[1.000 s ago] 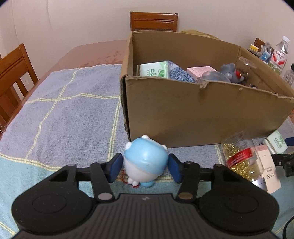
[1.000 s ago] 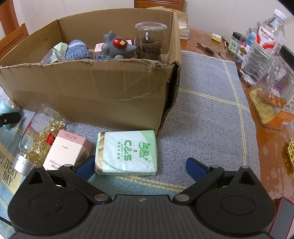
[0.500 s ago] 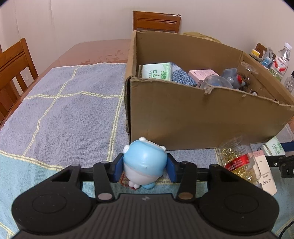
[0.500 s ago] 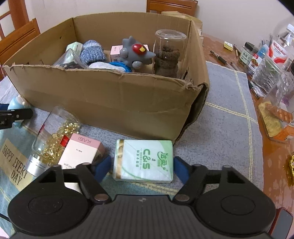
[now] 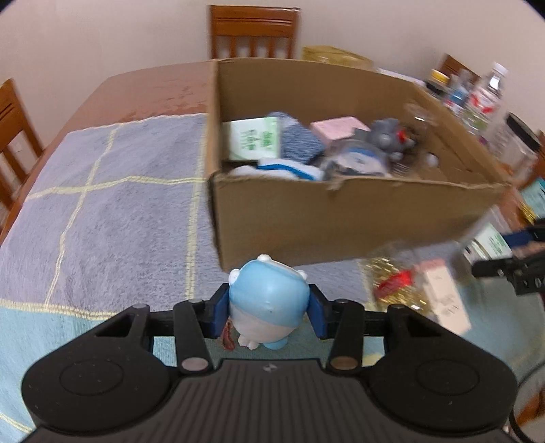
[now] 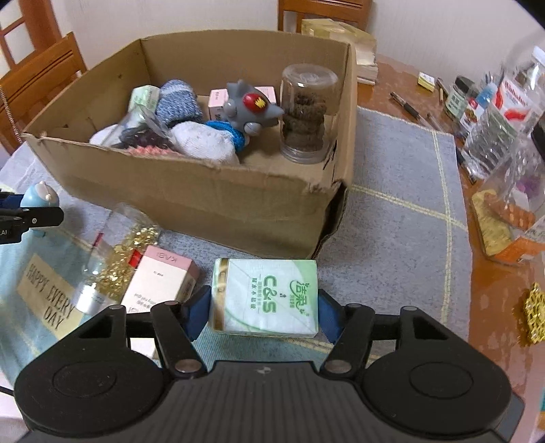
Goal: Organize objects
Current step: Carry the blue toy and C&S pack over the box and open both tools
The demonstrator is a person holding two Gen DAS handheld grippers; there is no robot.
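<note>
A blue and white toy figure (image 5: 267,296) is pinched between the blue pads of my left gripper (image 5: 268,315), which is shut on it just above the towel. In the right wrist view a green and white tissue pack (image 6: 265,293) lies between the pads of my right gripper (image 6: 264,317). Its jaws are closing and both pads press on the pack's sides. The open cardboard box (image 6: 204,204) stands right behind both, holding socks, a grey toy, pink boxes, a tissue pack and a clear jar. The box (image 5: 340,218) is blurred in the left wrist view.
A clear jar of gold clips (image 6: 112,259) and a pink carton (image 6: 160,283) lie on the towel left of the tissue pack. Bottles and jars (image 6: 494,112) crowd the table's right edge, with pens (image 6: 408,109) nearby. Wooden chairs (image 5: 253,32) ring the table.
The left pads closed onto the blue toy and the right pads closed from wide apart onto the tissue pack. Both grippers then rose, so more of the box's inside shows.
</note>
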